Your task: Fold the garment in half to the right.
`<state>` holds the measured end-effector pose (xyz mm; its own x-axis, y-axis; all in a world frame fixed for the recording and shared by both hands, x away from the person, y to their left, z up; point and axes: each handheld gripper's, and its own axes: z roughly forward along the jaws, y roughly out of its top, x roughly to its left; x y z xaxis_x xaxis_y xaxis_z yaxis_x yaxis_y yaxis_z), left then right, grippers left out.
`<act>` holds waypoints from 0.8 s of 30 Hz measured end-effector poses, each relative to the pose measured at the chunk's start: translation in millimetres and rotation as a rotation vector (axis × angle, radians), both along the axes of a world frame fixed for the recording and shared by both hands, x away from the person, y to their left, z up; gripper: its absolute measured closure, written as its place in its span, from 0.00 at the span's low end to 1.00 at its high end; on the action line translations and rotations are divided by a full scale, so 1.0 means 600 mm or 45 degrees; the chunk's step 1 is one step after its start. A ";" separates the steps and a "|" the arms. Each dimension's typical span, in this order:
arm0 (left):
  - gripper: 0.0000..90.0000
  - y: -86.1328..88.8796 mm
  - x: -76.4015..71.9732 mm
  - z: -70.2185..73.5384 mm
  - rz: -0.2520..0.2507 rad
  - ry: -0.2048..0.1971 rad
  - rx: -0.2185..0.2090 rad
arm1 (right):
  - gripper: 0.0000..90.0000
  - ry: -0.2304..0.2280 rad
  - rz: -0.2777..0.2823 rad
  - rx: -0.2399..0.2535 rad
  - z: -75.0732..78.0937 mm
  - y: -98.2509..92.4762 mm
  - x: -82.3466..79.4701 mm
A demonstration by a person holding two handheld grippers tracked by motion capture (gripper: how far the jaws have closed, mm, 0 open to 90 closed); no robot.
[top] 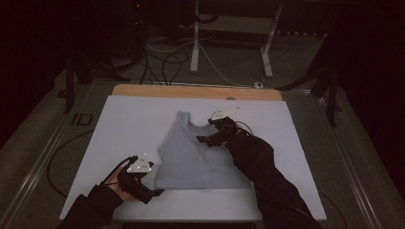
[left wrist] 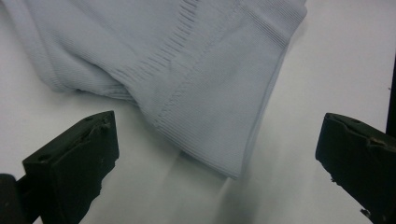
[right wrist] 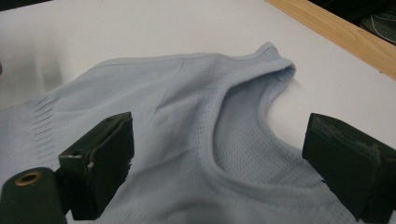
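A pale blue sleeveless top [top: 193,155] lies flat on the white table sheet [top: 124,124], neck toward the far side. My left gripper [top: 154,192] hovers open by the hem's near left corner [left wrist: 219,154], its jaws wide apart with nothing between them. My right gripper [top: 206,139] is open over the top's right shoulder, and the neckline [right wrist: 219,154] runs between its spread jaws. The far shoulder strap [right wrist: 275,60] rises in a fold. Neither gripper holds the cloth.
A wooden strip [top: 196,91] runs along the far edge of the table. Beyond it stand white desk legs [top: 195,43] with cables on the floor. Bare white sheet [top: 277,191] surrounds the top on all sides.
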<state>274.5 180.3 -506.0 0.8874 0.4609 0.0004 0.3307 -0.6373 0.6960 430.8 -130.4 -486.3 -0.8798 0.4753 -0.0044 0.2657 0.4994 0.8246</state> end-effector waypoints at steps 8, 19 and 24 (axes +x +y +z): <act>0.03 -0.005 0.009 -0.004 0.014 0.048 0.024 | 0.10 0.013 0.008 -0.013 -0.001 0.035 0.025; 0.18 -0.015 0.019 -0.017 0.000 0.068 0.120 | 0.10 0.030 0.002 -0.054 -0.006 0.070 0.061; 0.24 -0.019 0.021 -0.024 -0.011 0.085 0.151 | 0.10 0.046 0.003 -0.060 -0.009 0.080 0.069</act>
